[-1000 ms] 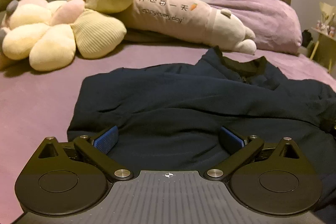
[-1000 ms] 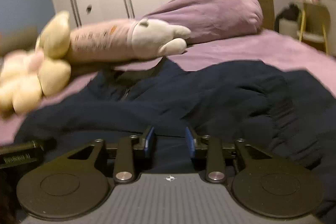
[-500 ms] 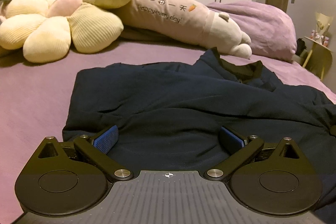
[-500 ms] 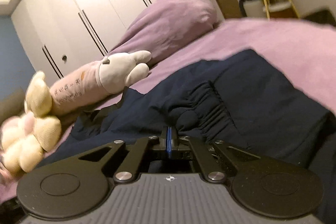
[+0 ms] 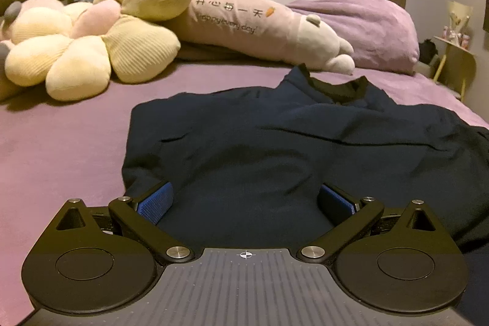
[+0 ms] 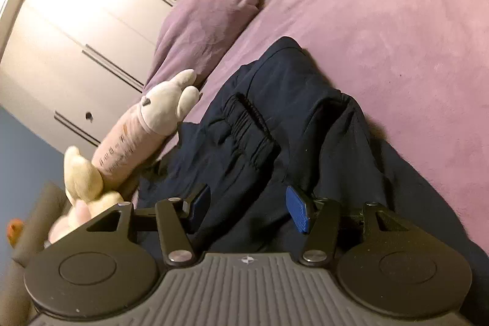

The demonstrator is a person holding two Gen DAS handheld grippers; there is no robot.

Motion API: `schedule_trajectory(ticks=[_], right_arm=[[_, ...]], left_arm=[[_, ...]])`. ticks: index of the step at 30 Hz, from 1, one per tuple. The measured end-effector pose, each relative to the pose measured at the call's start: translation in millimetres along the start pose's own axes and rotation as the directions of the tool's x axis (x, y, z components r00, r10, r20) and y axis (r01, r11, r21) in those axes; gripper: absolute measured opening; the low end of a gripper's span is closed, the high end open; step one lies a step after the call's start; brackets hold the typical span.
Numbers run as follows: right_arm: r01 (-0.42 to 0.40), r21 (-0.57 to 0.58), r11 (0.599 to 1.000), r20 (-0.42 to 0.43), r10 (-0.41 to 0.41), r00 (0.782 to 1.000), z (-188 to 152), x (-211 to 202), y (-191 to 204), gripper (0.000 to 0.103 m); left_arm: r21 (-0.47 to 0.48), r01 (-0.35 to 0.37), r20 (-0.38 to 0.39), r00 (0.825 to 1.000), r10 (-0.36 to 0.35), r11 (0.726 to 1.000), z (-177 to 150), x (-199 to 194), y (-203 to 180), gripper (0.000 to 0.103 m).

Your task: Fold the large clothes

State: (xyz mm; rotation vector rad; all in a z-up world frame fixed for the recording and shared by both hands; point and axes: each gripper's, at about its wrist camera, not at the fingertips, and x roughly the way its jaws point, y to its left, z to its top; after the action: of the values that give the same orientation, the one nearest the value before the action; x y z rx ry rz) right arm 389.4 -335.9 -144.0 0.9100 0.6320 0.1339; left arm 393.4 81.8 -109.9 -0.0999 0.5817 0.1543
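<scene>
Lying rumpled across the purple bedspread [image 5: 61,142], the dark navy jacket [image 5: 275,142] has its black-lined collar [image 5: 339,86] toward the headboard end and an elasticated gathered cuff [image 6: 250,127] on top of the folds. The left gripper [image 5: 244,197] hangs over the jacket's near hem with jaws spread wide, nothing between its blue pads [image 5: 156,202]. The right gripper [image 6: 247,208] (its view tilted sideways) has just been opening; its jaws stand apart over bunched navy cloth, not pinching it. A cream flower-shaped plush cushion [image 5: 82,51] and a long pink bolster plush [image 5: 259,23] rest near the bed's head.
</scene>
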Motion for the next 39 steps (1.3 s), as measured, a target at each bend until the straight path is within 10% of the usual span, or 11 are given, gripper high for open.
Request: schedule_trajectory(ticks=[5,13,20,25,34,39], right_arm=[[0.047,0.033,0.998,-0.053,-0.045,0.998,11.3,37.4,6.1,0.054],[0.045,-0.078,0.996,-0.036,-0.048,0.998,15.6,15.6,17.1,0.001],[-0.084,0.127,0.988,-0.049,0.091,0.995,16.7,2.9,-6.5,0.015],[-0.014,0.143,0.990,-0.110,0.030,0.994,15.8,41.8,-1.3,0.037],[-0.093,0.150,0.984,-0.051,0.101,0.994,16.2,16.8,4.2,0.004],[0.034,0.110,0.993,-0.039,-0.030,0.999,3.7,5.9,-15.0,0.000]], left_arm=[[-0.007,-0.005,-0.017,1.000,0.005,1.000,1.3,-10.2,2.0,0.103],[-0.022,0.023,-0.052,0.998,-0.024,0.999,0.7,-30.0,14.0,0.103],[-0.137,0.042,-0.105,0.993,-0.057,0.990,-4.4,-36.6,31.6,0.103],[-0.128,0.046,-0.119,0.991,-0.062,0.991,-4.0,-39.3,30.0,0.103],[-0.170,0.026,-0.128,0.991,-0.048,0.985,-2.3,-46.0,40.6,0.103],[-0.157,-0.003,-0.183,0.983,-0.026,0.988,-11.5,-38.7,43.2,0.103]])
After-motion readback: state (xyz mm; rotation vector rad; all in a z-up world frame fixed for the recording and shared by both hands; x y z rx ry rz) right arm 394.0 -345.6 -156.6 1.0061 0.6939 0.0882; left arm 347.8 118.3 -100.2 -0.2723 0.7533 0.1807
